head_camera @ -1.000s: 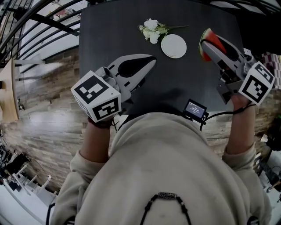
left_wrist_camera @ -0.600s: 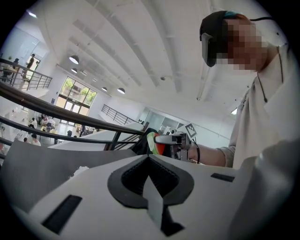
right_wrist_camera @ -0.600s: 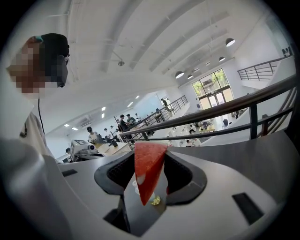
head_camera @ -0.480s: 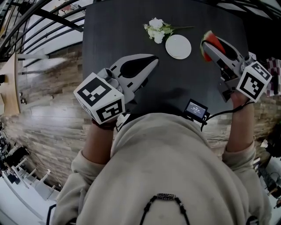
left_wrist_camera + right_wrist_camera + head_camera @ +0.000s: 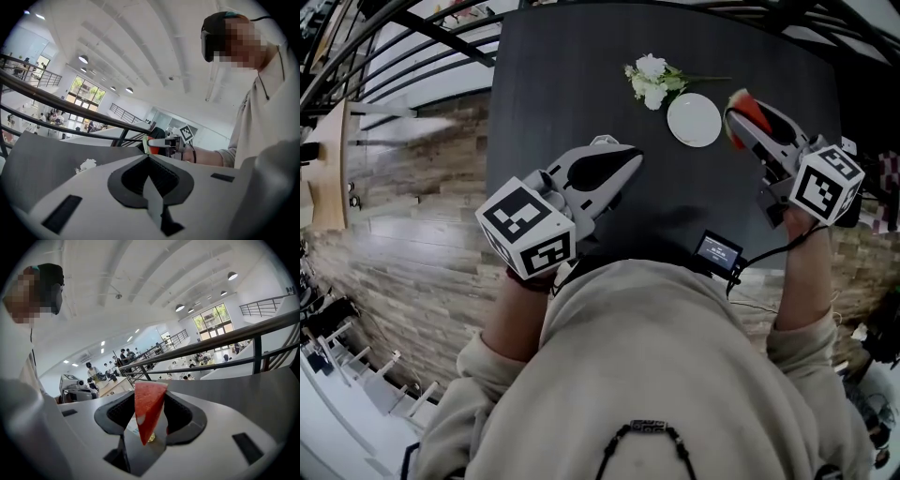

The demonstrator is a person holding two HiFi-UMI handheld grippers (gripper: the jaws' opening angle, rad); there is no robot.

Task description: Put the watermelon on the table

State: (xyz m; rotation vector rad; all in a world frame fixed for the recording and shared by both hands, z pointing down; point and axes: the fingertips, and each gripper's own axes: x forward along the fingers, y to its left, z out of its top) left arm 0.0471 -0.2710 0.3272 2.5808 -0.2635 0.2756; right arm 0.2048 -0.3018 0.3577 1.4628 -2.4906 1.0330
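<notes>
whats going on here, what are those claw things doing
A person holds a claw in each hand over a dark table. The right claw grips a wedge of watermelon just right of a white plate, not yet released. The left claw is shut and empty over the table's near side. A sprig of white flowers lies beside the plate.

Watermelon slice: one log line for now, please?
right gripper: shut on watermelon slice | left gripper: shut, empty | slice over table, beside plate

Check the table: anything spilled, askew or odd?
Nothing stands out. The watermelon slice is intact, clamped in the right tool near the empty white plate. The flower sprig lies beside the plate on the dark table, with no spill. The left tool is shut and empty.
</notes>
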